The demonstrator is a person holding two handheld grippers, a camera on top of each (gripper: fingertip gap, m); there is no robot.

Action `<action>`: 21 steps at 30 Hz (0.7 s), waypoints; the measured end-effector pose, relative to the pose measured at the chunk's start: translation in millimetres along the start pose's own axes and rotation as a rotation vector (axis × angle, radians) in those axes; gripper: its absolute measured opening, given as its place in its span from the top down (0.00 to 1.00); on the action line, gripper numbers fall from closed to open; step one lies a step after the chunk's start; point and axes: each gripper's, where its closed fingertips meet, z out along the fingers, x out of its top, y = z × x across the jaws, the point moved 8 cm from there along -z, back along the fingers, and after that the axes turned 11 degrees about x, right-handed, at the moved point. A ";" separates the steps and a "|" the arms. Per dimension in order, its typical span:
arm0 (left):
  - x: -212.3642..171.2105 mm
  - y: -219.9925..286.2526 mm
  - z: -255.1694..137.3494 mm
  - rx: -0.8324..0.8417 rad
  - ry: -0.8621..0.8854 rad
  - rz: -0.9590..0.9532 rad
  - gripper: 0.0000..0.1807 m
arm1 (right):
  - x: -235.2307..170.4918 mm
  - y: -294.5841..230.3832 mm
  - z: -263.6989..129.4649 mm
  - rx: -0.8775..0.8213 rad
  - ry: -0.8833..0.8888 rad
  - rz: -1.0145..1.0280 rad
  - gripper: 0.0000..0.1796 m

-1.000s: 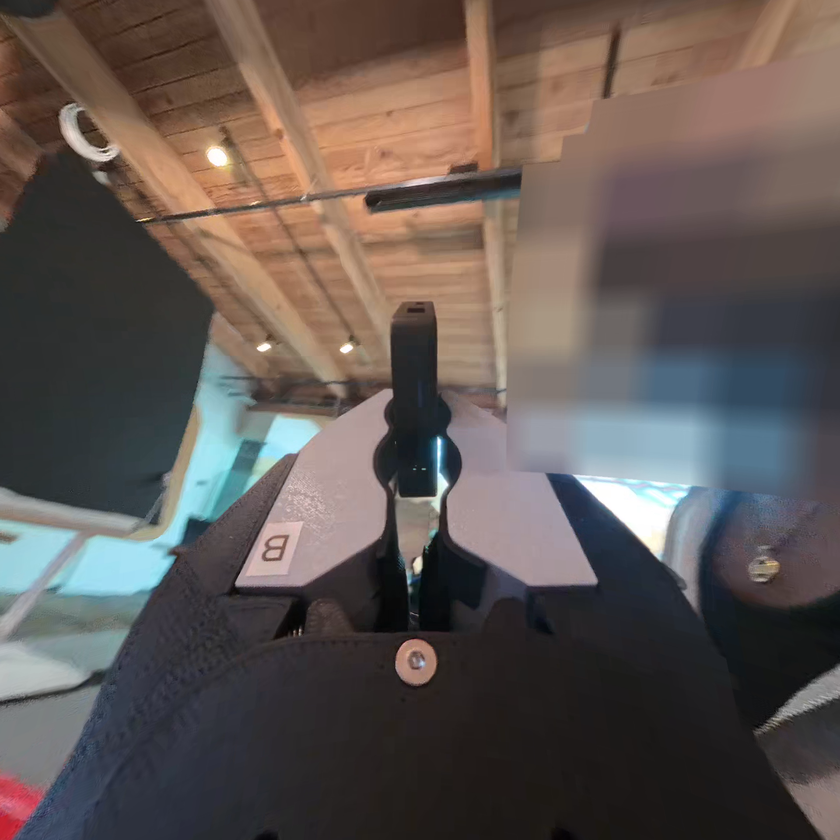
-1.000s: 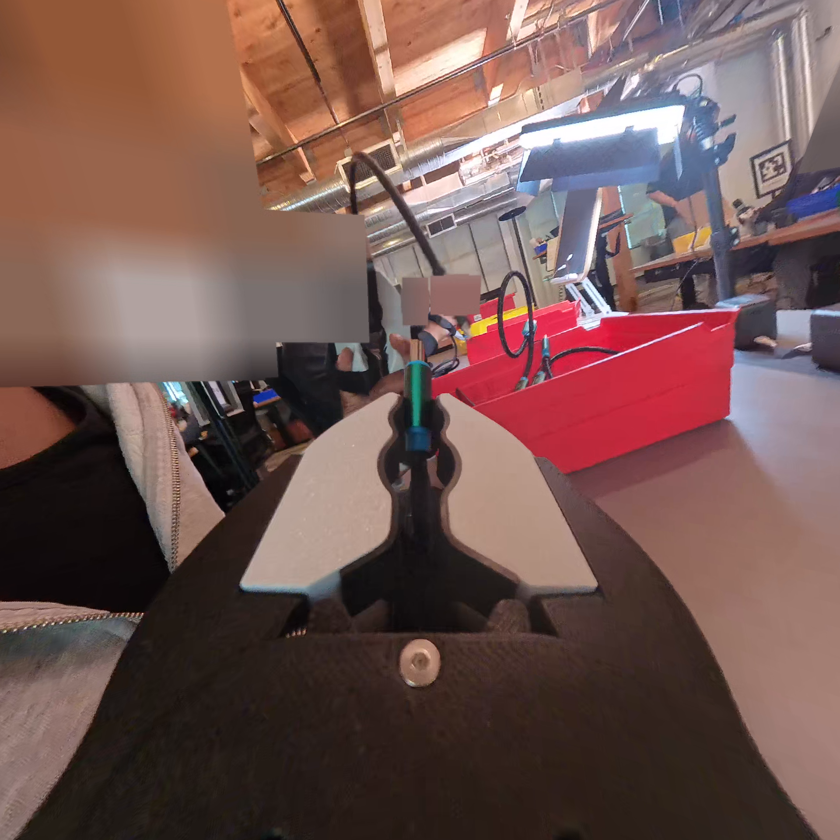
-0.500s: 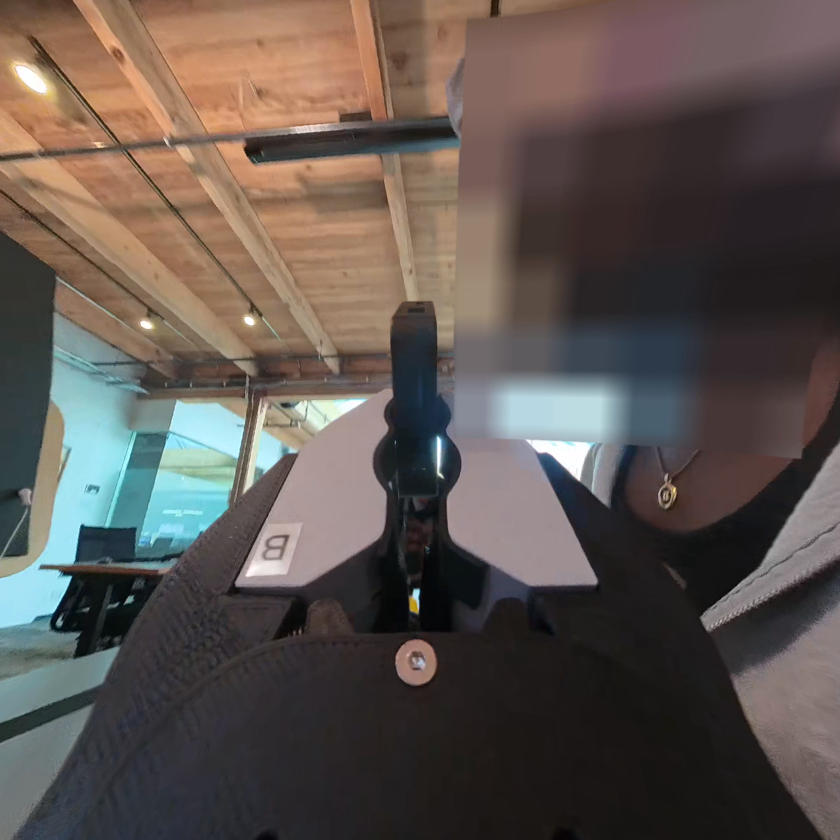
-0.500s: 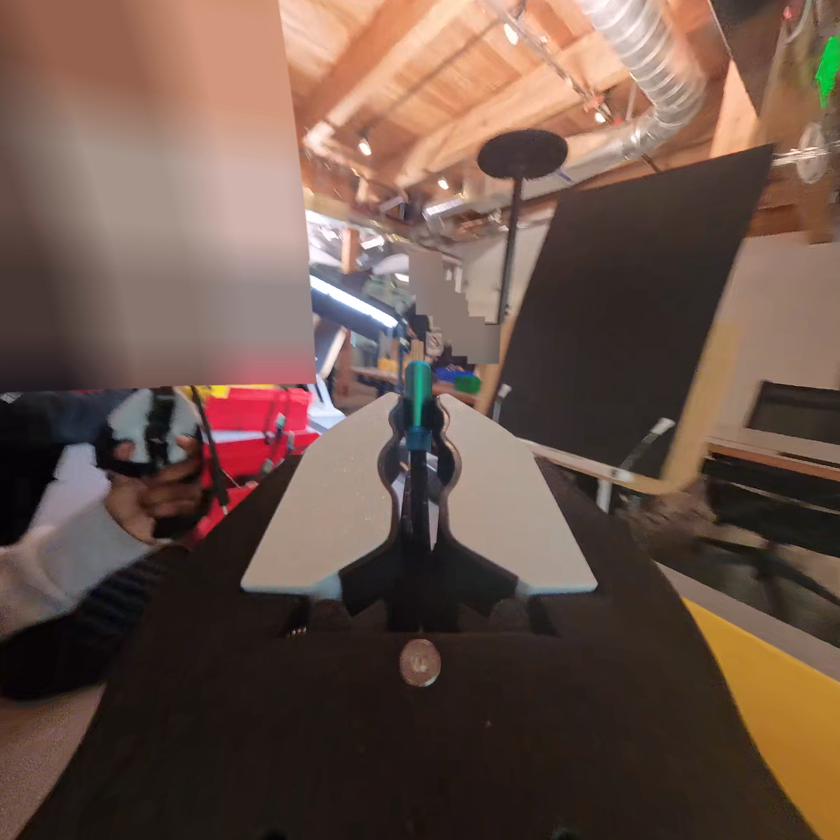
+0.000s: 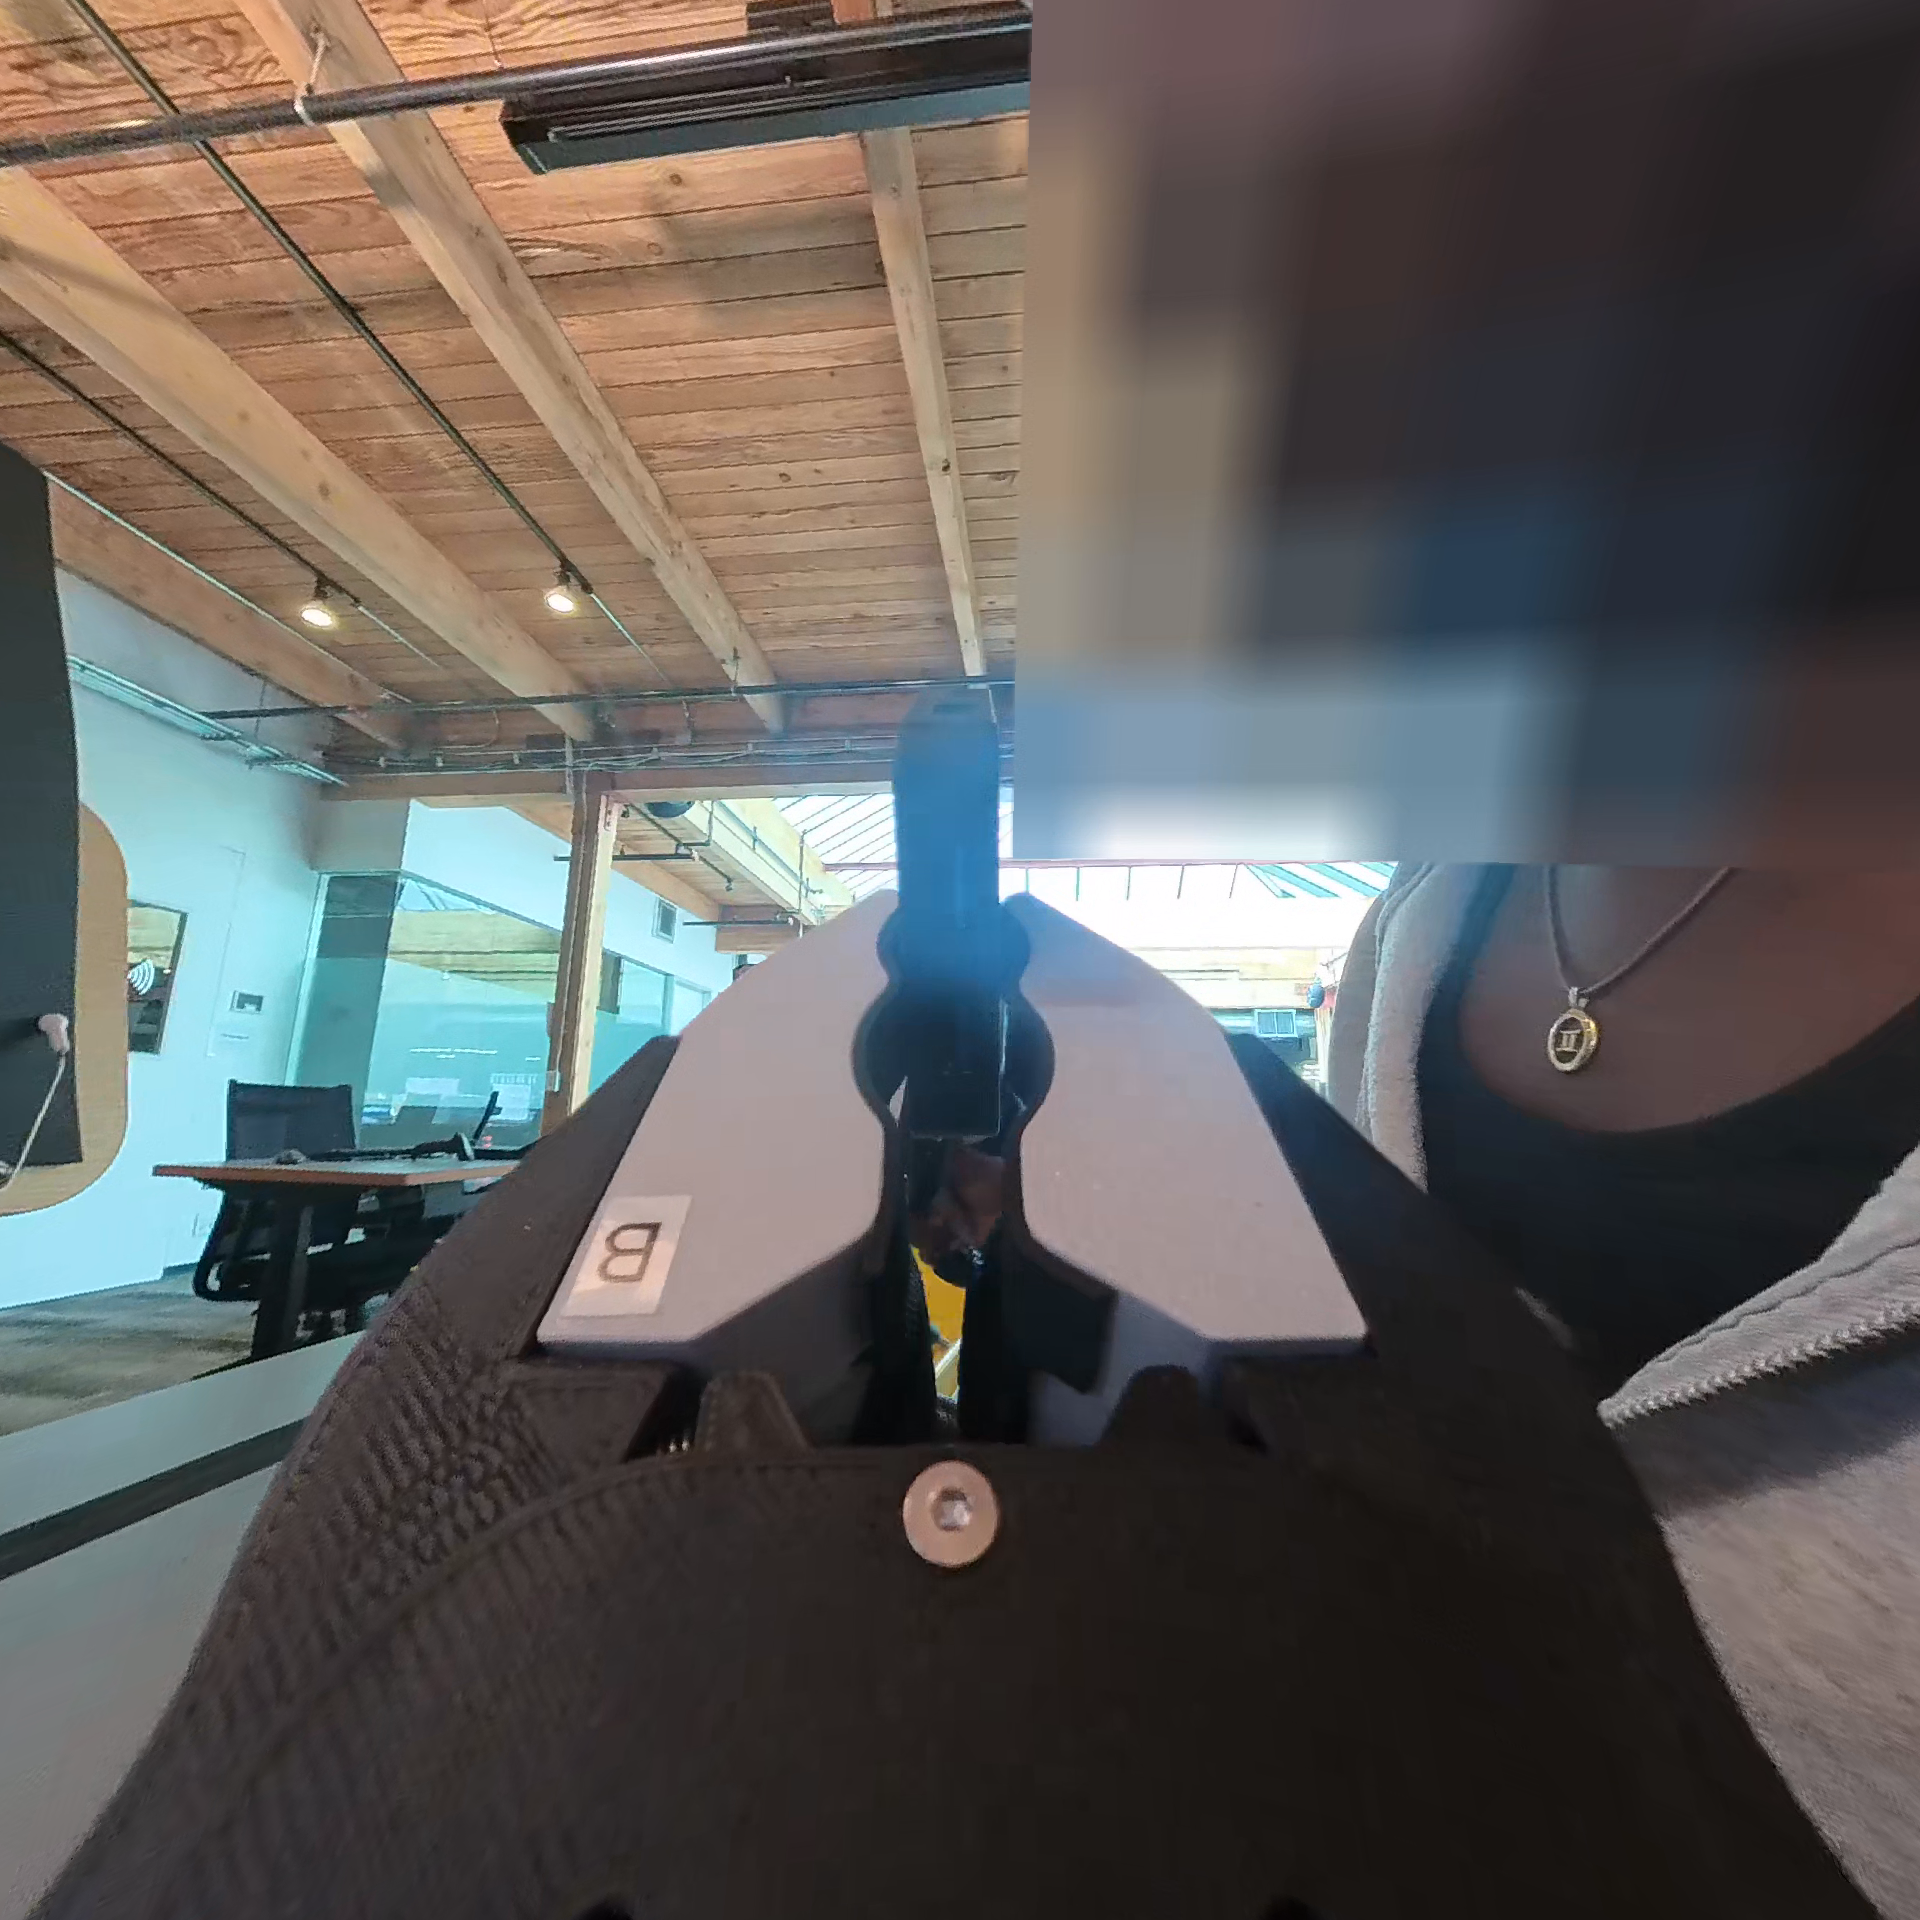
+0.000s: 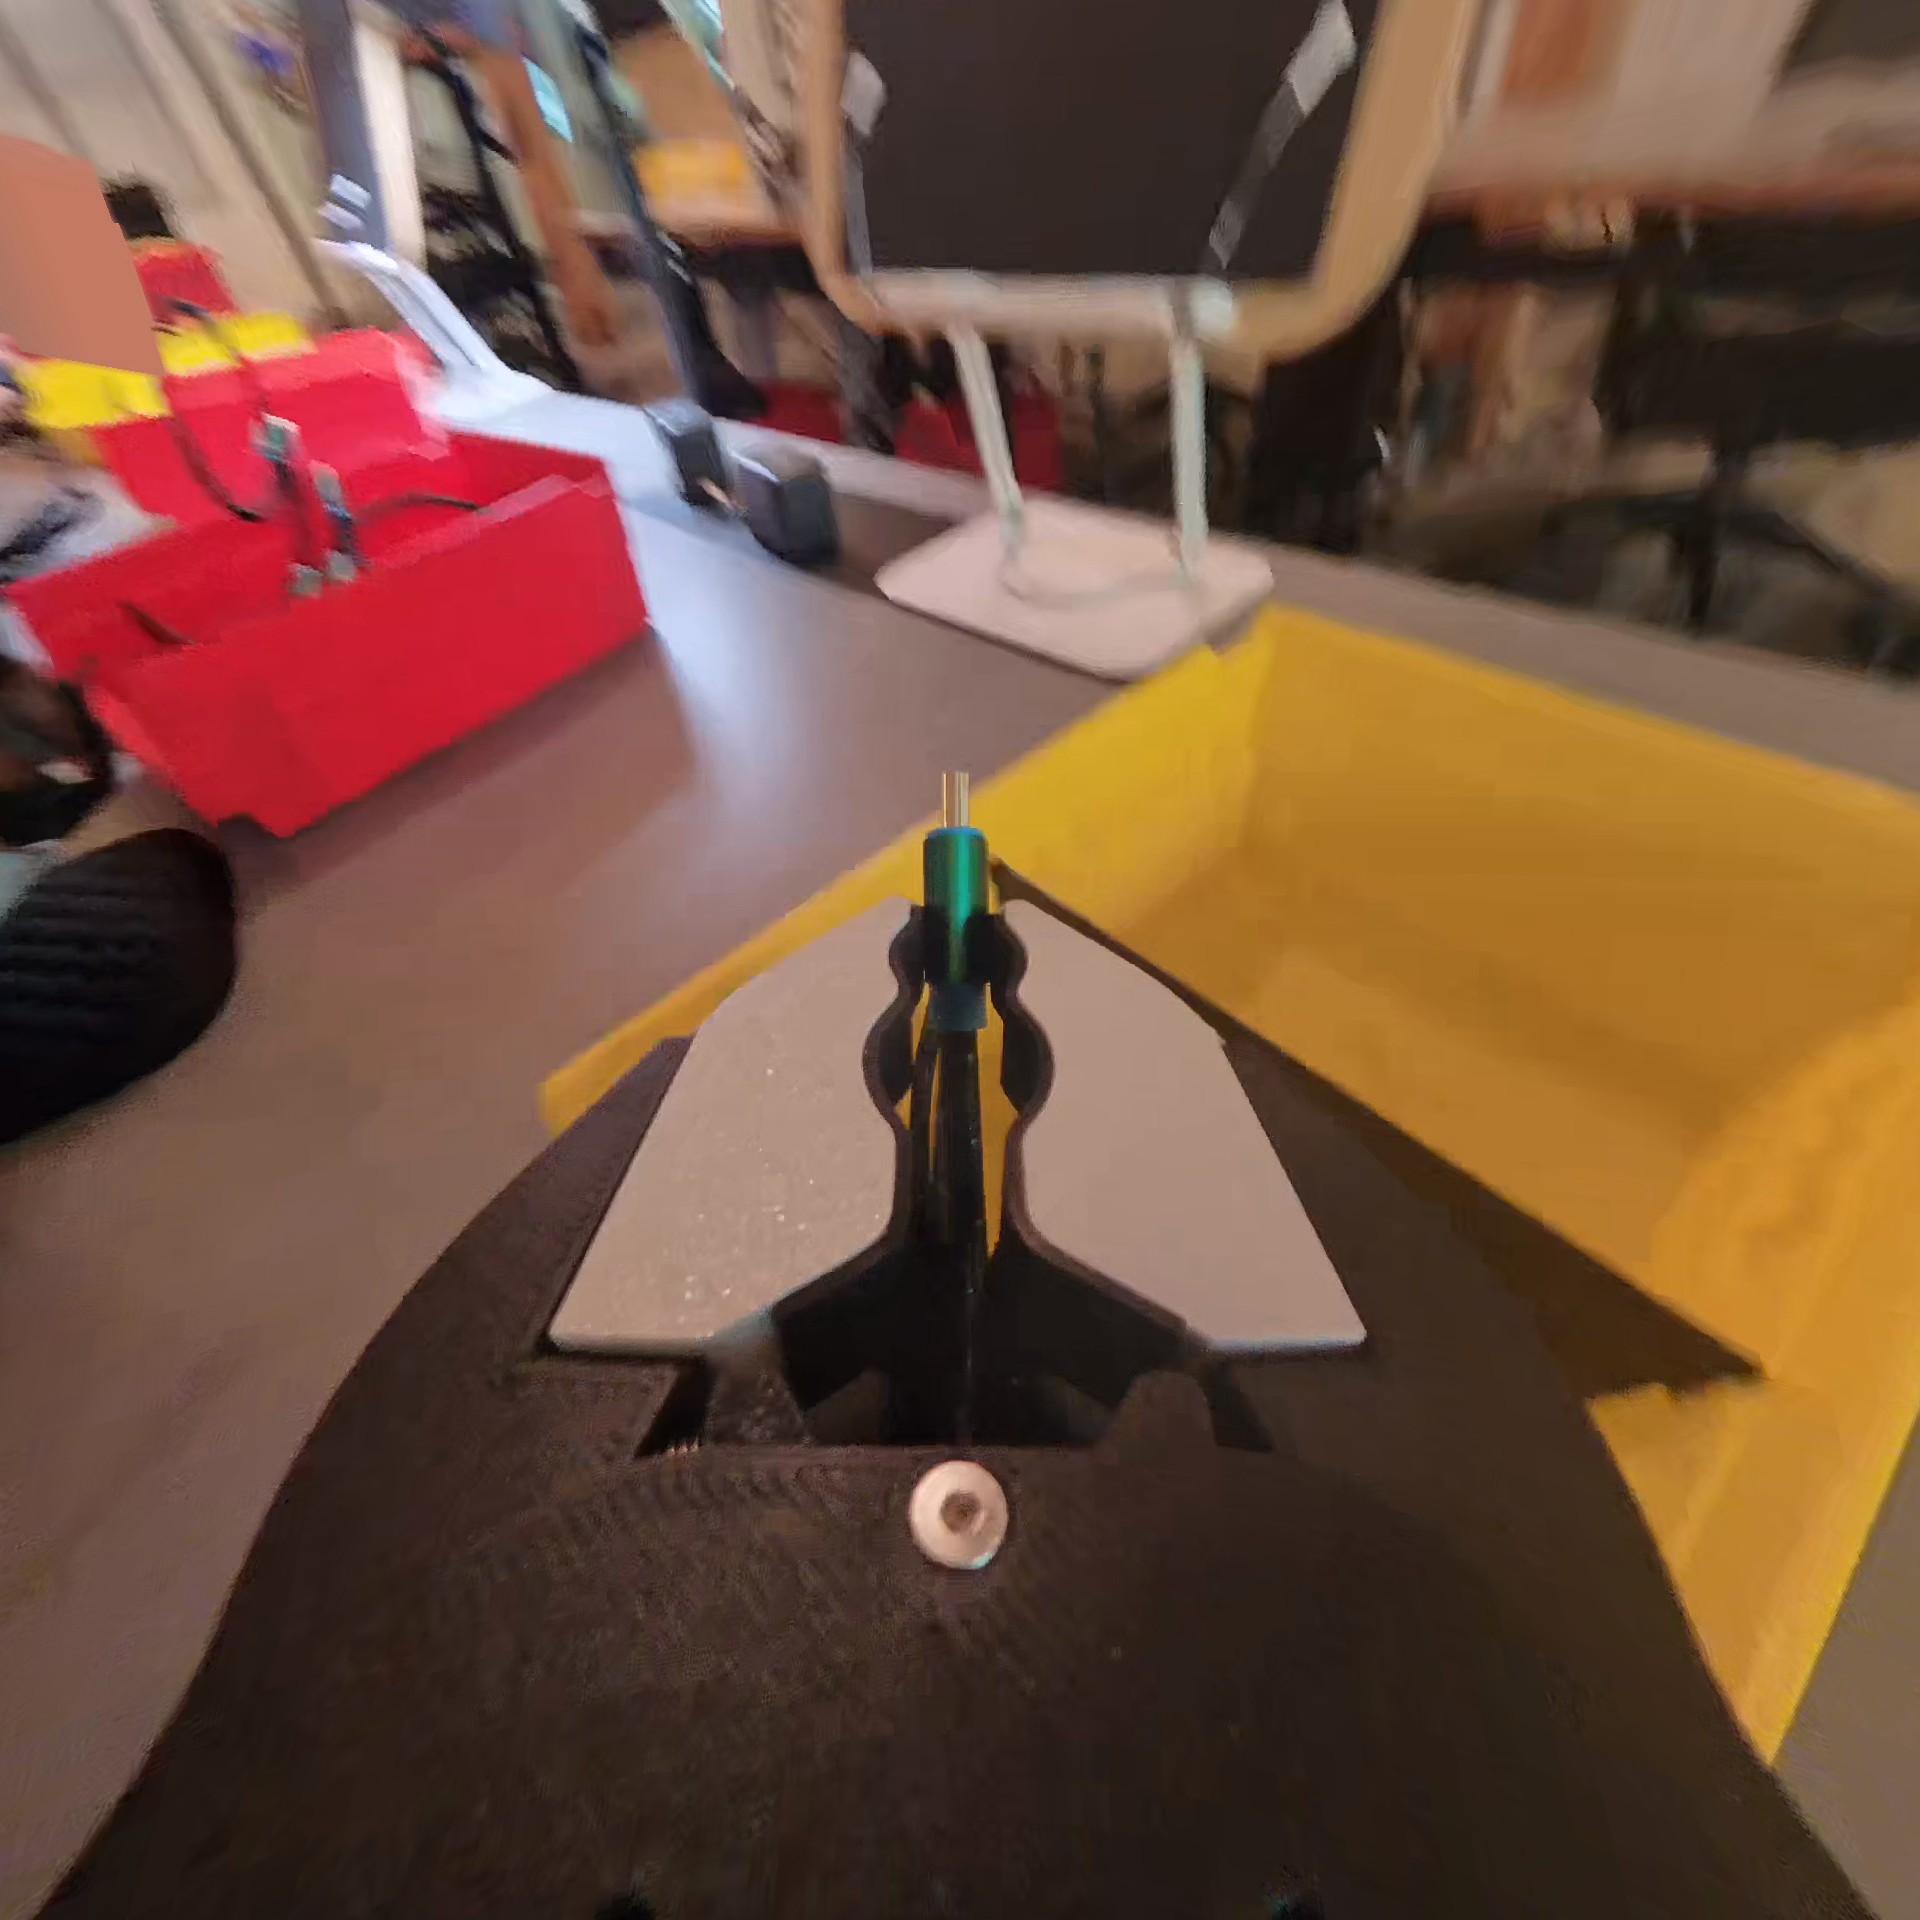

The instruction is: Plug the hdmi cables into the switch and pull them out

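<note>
My left gripper [image 5: 951, 935] is shut on a slim black block, the switch [image 5: 948, 831], seen edge-on and sticking up past the fingertips. It is raised and tilted up toward the ceiling, close to the person's chest. My right gripper [image 6: 954, 925] is shut on a green cable plug [image 6: 952, 894] with a small metal tip; its black cable runs back between the fingers. It hangs over the near rim of a yellow bin [image 6: 1455, 935]. The view is motion-blurred.
A red bin [image 6: 343, 623] holding several cables stands at the left on the grey table [image 6: 520, 883]. A white lamp base [image 6: 1081, 592] and a small black box [image 6: 790, 509] sit behind. A dark sleeve [image 6: 94, 977] rests at the left. The person's torso [image 5: 1662, 1195] is right of the left gripper.
The right gripper swung right and tilted down, from the room and red bin to the yellow bin, still holding the plug. The left gripper tilted slightly lower, still holding the switch.
</note>
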 end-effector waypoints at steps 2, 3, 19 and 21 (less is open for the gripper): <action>-1.8 -1.3 0.3 0.011 -0.012 -0.002 0.93 | -8.5 11.1 2.8 -0.108 -0.068 0.078 0.93; -2.5 -1.8 0.6 0.017 -0.020 0.001 0.93 | -9.8 15.5 1.5 -0.180 -0.094 0.090 0.91; -38.1 -9.4 10.7 0.161 -0.348 0.149 0.93 | 26.4 -145.7 89.3 0.337 0.150 -0.306 0.72; -46.4 -7.8 12.4 0.149 -0.405 0.176 0.93 | 33.6 -173.3 101.8 0.469 0.187 -0.338 0.72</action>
